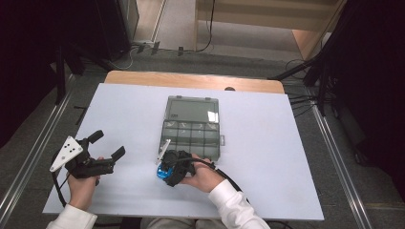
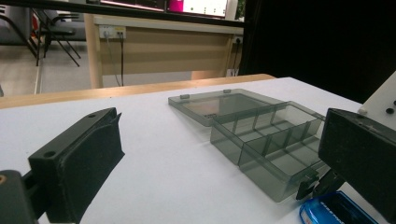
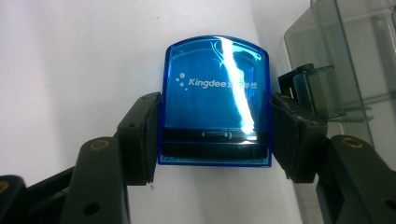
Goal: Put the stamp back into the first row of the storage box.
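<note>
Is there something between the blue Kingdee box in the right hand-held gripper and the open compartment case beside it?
Nothing visible. The right hand-held gripper holds the blue box at its sides, just next to the grey case. The case lid lies open and flat, and the compartments look empty.

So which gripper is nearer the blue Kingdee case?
Right. The right gripper has its jaws against both sides of the blue case; the left gripper sits open, off to the case's left.

claw (image 3: pixel 215 135) gripping blue case (image 3: pixel 215 112), white table (image 3: pixel 70 60)
</note>
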### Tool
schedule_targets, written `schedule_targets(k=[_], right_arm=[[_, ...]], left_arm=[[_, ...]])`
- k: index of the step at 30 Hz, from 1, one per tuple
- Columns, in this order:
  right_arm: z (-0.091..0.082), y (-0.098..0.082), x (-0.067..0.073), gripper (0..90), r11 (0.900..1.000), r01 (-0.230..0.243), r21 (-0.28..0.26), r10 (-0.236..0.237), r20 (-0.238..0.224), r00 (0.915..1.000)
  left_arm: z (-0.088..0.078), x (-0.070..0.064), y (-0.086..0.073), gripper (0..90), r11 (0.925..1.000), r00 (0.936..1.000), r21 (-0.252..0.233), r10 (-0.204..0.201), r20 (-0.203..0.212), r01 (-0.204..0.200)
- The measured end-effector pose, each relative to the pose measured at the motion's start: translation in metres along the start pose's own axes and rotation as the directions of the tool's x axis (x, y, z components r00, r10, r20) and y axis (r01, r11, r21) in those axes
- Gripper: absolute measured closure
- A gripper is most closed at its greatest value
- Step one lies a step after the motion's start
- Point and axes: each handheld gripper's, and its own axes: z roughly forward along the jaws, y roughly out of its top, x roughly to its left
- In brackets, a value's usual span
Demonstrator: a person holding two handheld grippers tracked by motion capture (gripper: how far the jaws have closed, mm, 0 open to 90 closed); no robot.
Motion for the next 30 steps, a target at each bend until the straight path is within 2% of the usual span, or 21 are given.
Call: schedule_targets(k=[7,8,15,21,24,25,30], right_arm=[[-0.003,-0.001,-0.003,41.9,1.000,0.004,-0.007,-0.004,-0.029,0.9996],[-0.006,-0.001,-0.002,41.9,1.000,-0.013,-0.004,0.012,-0.034,0.9993],[-0.025,-0.004,-0.011,41.9,0.998,-0.036,-0.060,0.033,-0.047,0.9984],[-0.040,-0.006,-0.020,41.9,0.994,-0.053,-0.092,0.048,-0.048,0.9977],[-0.044,-0.006,-0.020,41.9,0.993,-0.058,-0.098,0.052,-0.058,0.9970],[-0.048,-0.005,-0.022,41.9,0.995,-0.046,-0.094,0.042,-0.044,0.9981],[-0.056,-0.005,-0.028,41.9,0.993,-0.057,-0.098,0.054,-0.041,0.9977]], left_arm=[[0.000,0.000,0.000,0.0,1.0000,1.0000,-0.001,0.001,0.003,-0.001],[0.000,0.000,0.000,0.0,1.0000,1.0000,0.000,0.001,0.003,-0.001],[0.000,0.000,0.000,0.0,1.0000,1.0000,0.000,0.001,0.003,-0.001],[0.000,0.000,0.000,0.0,1.0000,1.0000,0.003,0.000,0.004,0.000],[0.001,0.000,0.000,0.0,1.0000,1.0000,0.003,-0.002,0.004,0.002],[0.001,0.000,0.000,0.0,1.0000,1.0000,0.002,-0.003,0.004,0.003],[0.001,0.000,0.000,0.0,1.0000,1.0000,0.002,-0.003,0.005,0.003]])
